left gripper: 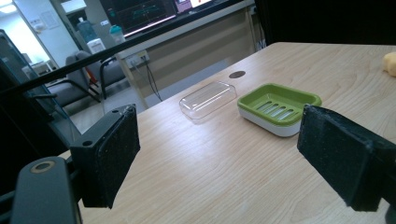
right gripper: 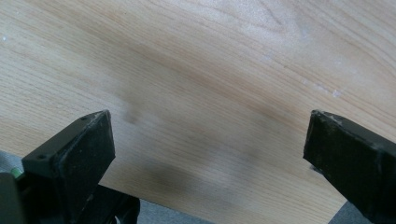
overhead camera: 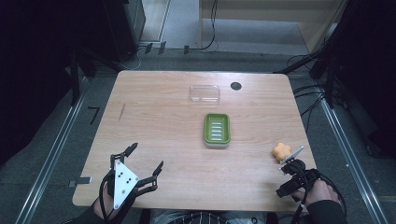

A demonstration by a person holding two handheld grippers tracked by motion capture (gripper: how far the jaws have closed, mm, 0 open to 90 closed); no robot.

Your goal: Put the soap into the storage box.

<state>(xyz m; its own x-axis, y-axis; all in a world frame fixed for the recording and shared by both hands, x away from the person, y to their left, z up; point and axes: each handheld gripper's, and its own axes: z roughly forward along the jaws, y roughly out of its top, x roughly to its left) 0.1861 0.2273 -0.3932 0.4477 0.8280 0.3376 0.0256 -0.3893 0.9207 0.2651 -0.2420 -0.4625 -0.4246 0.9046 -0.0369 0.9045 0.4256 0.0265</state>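
A green soap dish (overhead camera: 216, 129) with a slotted insert rests near the table's middle; the left gripper view shows this dish (left gripper: 279, 105) ahead. Behind it lies a clear plastic lid (overhead camera: 204, 93) (left gripper: 208, 99). An orange lumpy piece (overhead camera: 281, 150) (left gripper: 390, 63) sits near the right edge. My left gripper (overhead camera: 145, 158) (left gripper: 217, 130) hovers open over the front left of the table, nothing between its pads. My right gripper (overhead camera: 290, 175) (right gripper: 210, 126) is just in front of the orange piece, tipped down at bare wood, its jaws wide apart and empty.
The wooden table (overhead camera: 159, 116) has a small dark round hole (overhead camera: 236, 86) (left gripper: 237, 74) at the back right. Its front edge runs close under the right gripper. Cables and dark stands line the floor around the table.
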